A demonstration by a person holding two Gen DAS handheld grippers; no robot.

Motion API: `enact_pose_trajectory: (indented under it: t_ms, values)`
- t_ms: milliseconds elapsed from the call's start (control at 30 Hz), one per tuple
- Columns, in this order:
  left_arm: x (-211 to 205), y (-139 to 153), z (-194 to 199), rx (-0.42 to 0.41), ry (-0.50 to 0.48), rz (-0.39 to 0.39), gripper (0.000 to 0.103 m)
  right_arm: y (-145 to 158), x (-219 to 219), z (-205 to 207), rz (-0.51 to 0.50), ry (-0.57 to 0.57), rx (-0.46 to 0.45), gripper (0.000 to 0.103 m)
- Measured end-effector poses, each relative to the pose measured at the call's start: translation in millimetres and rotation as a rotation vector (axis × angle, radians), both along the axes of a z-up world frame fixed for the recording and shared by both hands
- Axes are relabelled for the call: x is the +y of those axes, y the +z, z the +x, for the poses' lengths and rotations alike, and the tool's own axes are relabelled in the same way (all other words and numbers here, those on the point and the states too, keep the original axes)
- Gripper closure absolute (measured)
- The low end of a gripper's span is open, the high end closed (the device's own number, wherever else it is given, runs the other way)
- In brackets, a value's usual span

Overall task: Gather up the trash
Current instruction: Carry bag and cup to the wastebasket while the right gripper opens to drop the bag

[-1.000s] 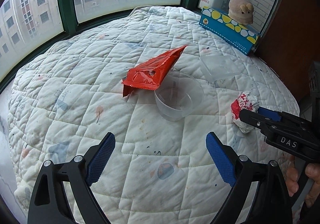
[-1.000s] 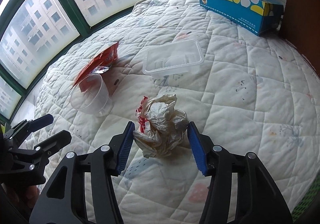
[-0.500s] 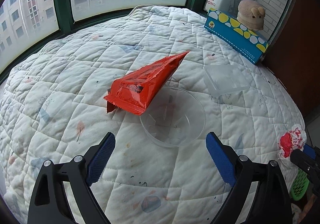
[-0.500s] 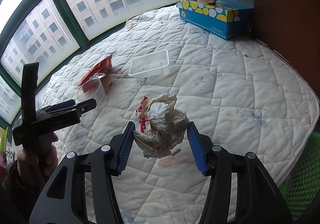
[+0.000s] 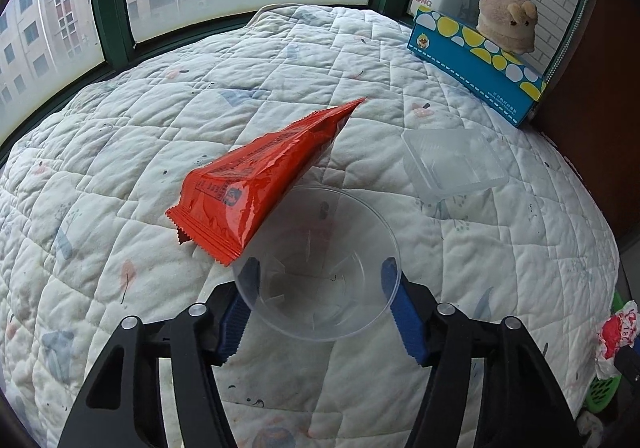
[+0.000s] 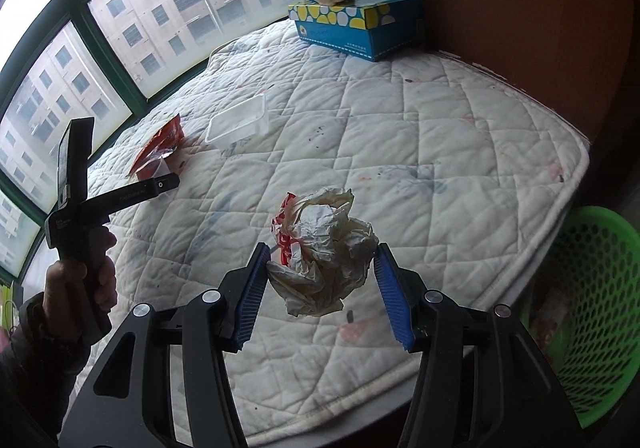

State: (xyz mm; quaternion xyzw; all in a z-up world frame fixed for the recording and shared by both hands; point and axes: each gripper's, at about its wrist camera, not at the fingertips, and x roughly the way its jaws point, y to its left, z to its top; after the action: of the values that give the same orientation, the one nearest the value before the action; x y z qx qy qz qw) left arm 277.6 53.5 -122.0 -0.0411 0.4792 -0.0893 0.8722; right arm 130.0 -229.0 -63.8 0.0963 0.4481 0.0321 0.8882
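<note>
Right wrist: tool (image 6: 320, 292) lifted crumpled wrapper (image 6: 324, 252) (basket (image 6: 592, 288) beside).
</note>
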Motion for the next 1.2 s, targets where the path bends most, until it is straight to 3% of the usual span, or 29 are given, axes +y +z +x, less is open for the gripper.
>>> enact_pose_trajectory:
  t_ms: [233,533,1200]
  values:
    - [0.6,9.1,-19.6,-0.015,-0.009,-0.023,0.047,3.2,-14.2,-18.6,-0.019,-0.027,-0.019,0.049]
    - [-21.2,34.3,-64.6,-0.053,-0.091,-0.039,0.047,2.5,-46.4,-48.9,-0.021,-0.1,-0.022,0.049]
    - [-161.7,72.7,-138.7,-0.102,-0.384,-0.068,0.047,-2.6,-143.6,-118.4,-0.057,-0.311,-0.012,0.048]
